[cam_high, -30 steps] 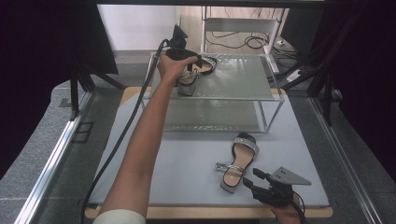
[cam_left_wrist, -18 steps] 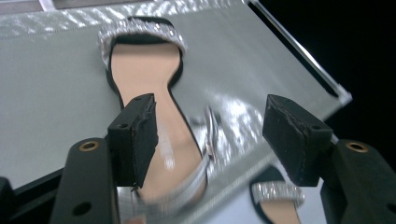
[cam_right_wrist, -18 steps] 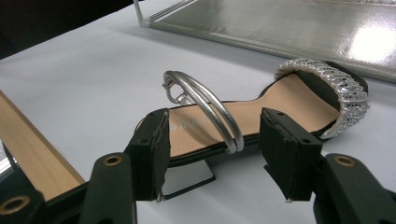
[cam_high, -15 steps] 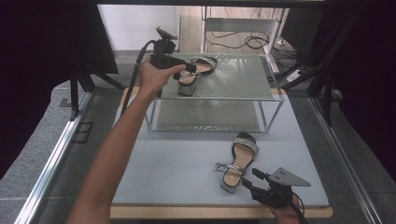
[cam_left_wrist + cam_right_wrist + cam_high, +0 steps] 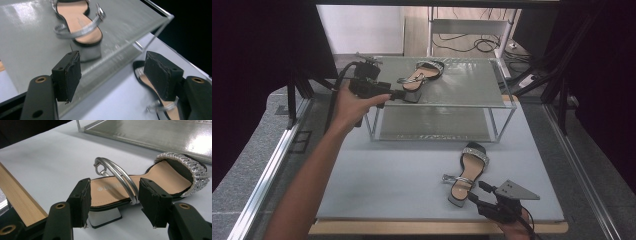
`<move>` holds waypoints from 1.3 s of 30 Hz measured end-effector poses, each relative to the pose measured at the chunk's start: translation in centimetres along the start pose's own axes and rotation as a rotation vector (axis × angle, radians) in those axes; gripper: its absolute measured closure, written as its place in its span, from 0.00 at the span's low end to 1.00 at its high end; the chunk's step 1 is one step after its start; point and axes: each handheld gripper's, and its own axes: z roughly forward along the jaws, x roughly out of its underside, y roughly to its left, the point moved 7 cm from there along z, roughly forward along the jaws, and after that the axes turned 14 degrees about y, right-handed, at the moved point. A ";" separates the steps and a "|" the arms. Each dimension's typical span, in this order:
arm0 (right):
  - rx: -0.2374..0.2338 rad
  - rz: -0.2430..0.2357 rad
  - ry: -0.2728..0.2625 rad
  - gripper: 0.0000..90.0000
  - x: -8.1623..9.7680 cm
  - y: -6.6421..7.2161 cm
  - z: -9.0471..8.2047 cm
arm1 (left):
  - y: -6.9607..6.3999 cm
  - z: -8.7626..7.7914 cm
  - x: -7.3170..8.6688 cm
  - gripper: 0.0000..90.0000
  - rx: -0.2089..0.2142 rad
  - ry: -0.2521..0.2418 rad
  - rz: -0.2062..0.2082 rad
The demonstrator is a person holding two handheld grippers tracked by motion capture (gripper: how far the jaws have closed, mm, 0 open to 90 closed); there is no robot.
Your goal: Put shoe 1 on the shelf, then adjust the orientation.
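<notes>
Here the left hand-held gripper (image 5: 404,94) hangs open and empty beside the sandal (image 5: 421,77) on the shelf (image 5: 472,87), while the right hand-held gripper (image 5: 113,202) stands open around the heel of the second sandal (image 5: 150,180) on the desk (image 5: 387,175), ready to grip it.

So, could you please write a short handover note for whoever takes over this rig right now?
Left gripper: open, its jaws have just been opening, nothing between them; it sits at the front left edge of the glass shelf, just off the heel of the sandal on the shelf.
Right gripper: open, jaws either side of the heel of the sandal on the table, pads not seen pressing.
Done: one sandal lies on the shelf's top tier, released.
Left: probably grip the table sandal by its heel and set it beside the first.
</notes>
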 end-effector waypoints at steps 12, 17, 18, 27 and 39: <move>-0.003 -0.008 -0.016 0.55 -0.9 0.5 -0.2 | -1.7 0.4 6.5 0.32 0.042 0.038 0.061; -0.007 -0.053 -0.004 0.70 -1.8 1.2 0.5 | -2.1 1.2 9.8 0.31 0.048 0.047 0.074; -0.007 -0.053 -0.004 0.70 -1.8 1.2 0.5 | -2.1 1.2 9.8 0.31 0.048 0.047 0.074; -0.040 -0.160 0.067 0.95 -3.4 4.3 3.3 | -2.5 5.1 16.1 0.32 0.085 0.092 0.056; -0.033 -0.171 0.154 0.97 -2.5 4.7 5.1 | -1.6 8.6 20.3 0.33 0.049 0.096 -0.005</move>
